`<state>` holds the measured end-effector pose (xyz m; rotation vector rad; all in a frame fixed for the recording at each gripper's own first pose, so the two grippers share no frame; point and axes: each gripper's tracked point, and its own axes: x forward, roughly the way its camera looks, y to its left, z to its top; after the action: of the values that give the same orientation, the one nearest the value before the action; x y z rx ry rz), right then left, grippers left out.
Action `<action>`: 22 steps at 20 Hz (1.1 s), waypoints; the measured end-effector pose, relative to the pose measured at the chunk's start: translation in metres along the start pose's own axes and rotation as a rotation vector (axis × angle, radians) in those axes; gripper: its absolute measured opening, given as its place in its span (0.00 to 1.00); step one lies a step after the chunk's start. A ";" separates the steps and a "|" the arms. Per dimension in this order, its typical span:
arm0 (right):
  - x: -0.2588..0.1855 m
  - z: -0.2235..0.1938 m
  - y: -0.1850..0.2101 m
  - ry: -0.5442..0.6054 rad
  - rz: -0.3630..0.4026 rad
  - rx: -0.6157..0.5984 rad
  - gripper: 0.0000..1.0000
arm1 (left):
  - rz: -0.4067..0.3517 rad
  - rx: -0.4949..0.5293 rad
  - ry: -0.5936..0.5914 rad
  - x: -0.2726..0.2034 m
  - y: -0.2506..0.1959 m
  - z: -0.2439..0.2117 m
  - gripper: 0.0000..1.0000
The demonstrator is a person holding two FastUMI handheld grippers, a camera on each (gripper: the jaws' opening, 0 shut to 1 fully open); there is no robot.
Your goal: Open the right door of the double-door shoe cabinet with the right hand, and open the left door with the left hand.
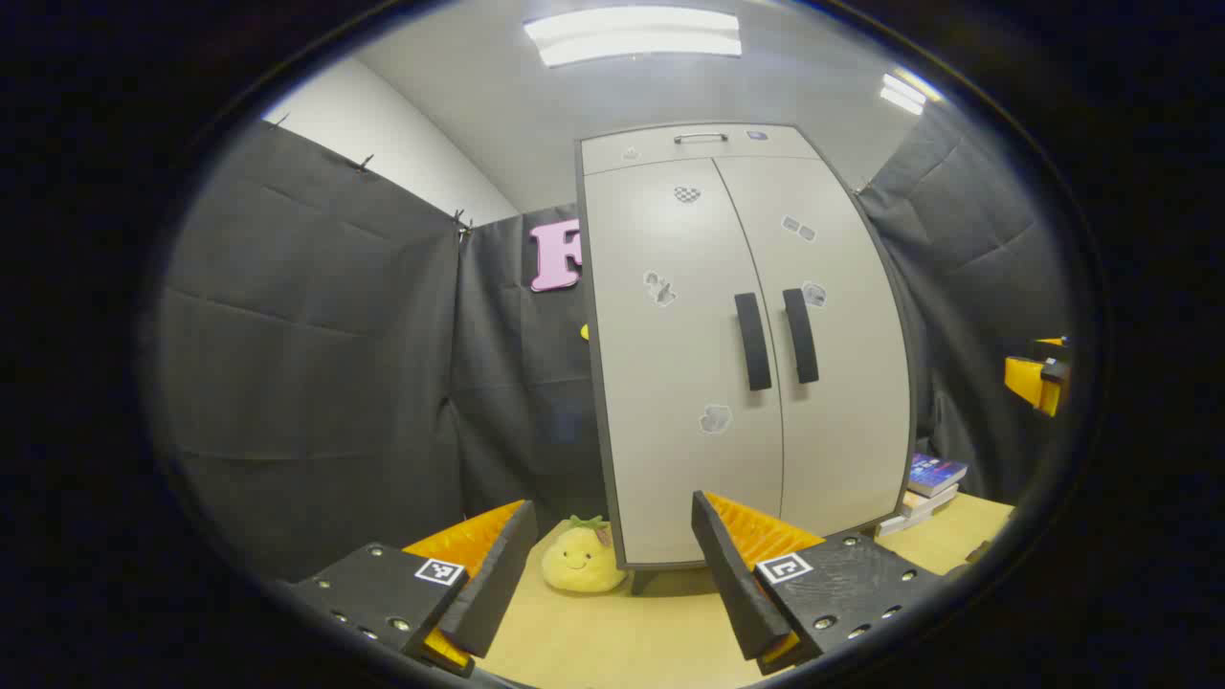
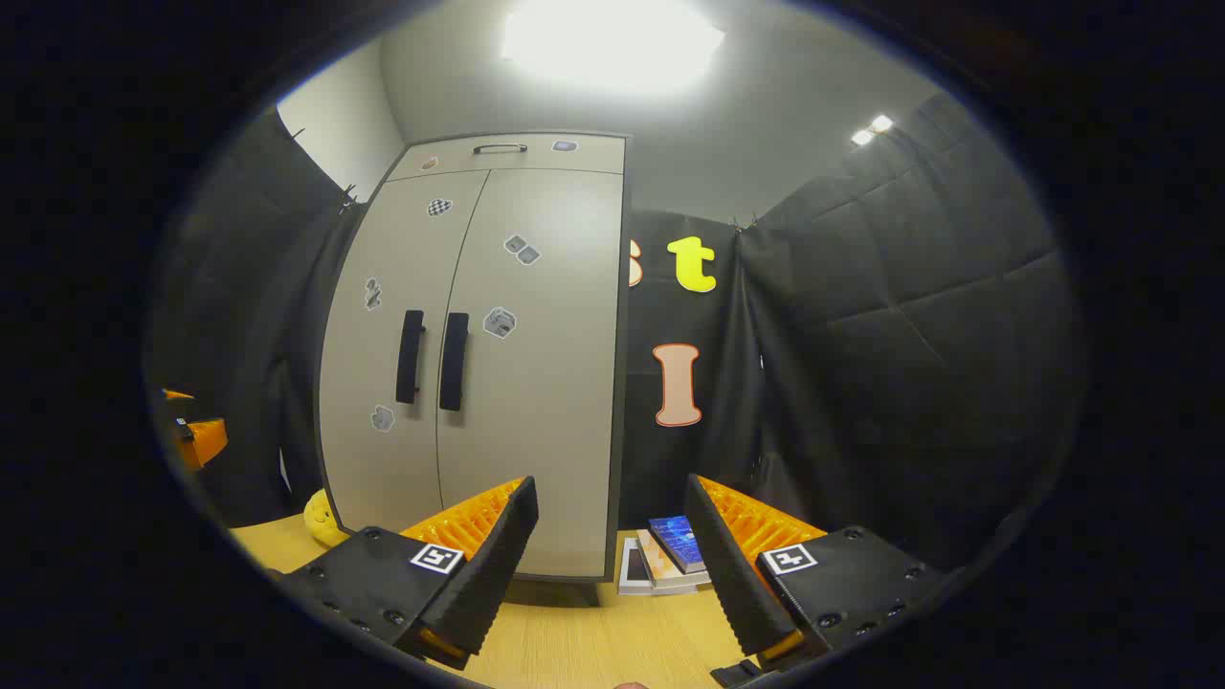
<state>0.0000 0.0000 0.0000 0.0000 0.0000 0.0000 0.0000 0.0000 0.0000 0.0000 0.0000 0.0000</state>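
Left gripper [image 1: 612,574] is hovering with fingers spread wide, holding nothing. The shoe cabinet [image 1: 746,344] is standing ahead at 12 to 1 o'clock, well apart, both doors sitting closed, left handle [image 1: 753,342] beside right handle [image 1: 801,336]. Right gripper [image 2: 612,565] is also gaping, empty; cabinet at 11 o'clock. Door stickers [image 1: 660,288] are too small to read. Books [image 2: 670,555] are lying by the cabinet base.

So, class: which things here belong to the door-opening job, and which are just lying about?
Job:
- cabinet's left door
- right door
- left handle
- right handle
- left gripper, open
- right gripper, open

Lying about:
- yellow plush toy
- stacked books
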 end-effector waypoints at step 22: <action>0.012 0.017 0.033 -0.006 0.075 0.034 0.97 | 0.022 0.023 -0.010 -0.011 0.014 -0.007 0.93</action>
<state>0.0125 0.0334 0.0168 0.0343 -0.0060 0.0750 -0.0114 0.0138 -0.0069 0.0229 -0.0098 0.0218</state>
